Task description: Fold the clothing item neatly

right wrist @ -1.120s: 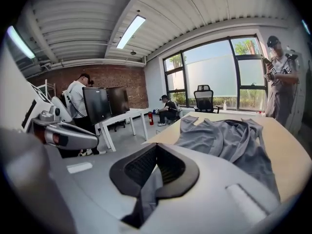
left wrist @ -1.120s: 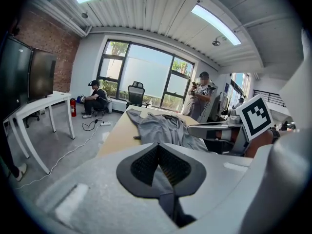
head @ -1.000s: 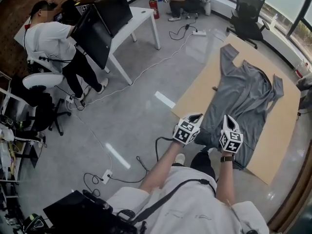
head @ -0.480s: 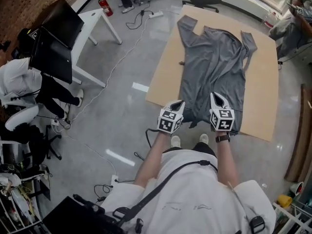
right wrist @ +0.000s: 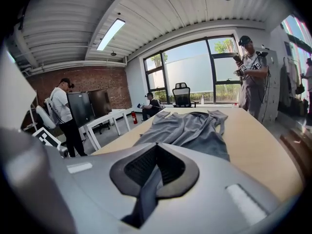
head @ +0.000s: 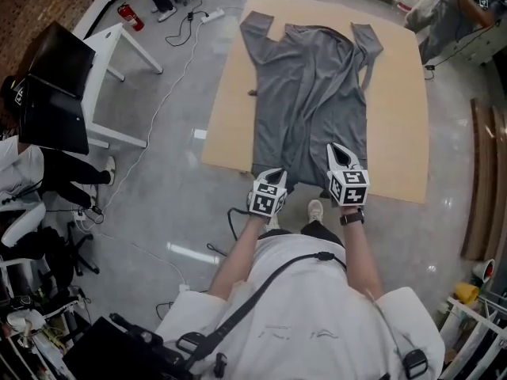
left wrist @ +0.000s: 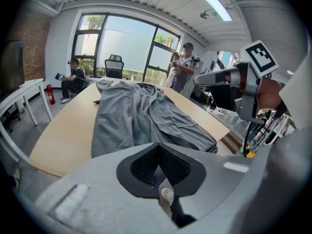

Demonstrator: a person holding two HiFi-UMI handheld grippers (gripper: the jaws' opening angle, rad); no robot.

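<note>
Hovering at lower centre of the head view, the left gripper (head: 273, 179) and right gripper (head: 339, 155) are both pinched shut on nothing, the right over the hem (head: 310, 179). From there the grey garment (head: 313, 93) runs lengthwise up the frame on the cardboard sheet (head: 396, 133), sleeves farthest.

The left claw (head: 278, 174) and right claw (head: 338, 150) cover the shirt's (head: 309, 93) hem.

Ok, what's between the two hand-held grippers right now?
Head view: the bottom edge of the shirt, on the board, lies between the left hand-held gripper and the right hand-held gripper.
</note>
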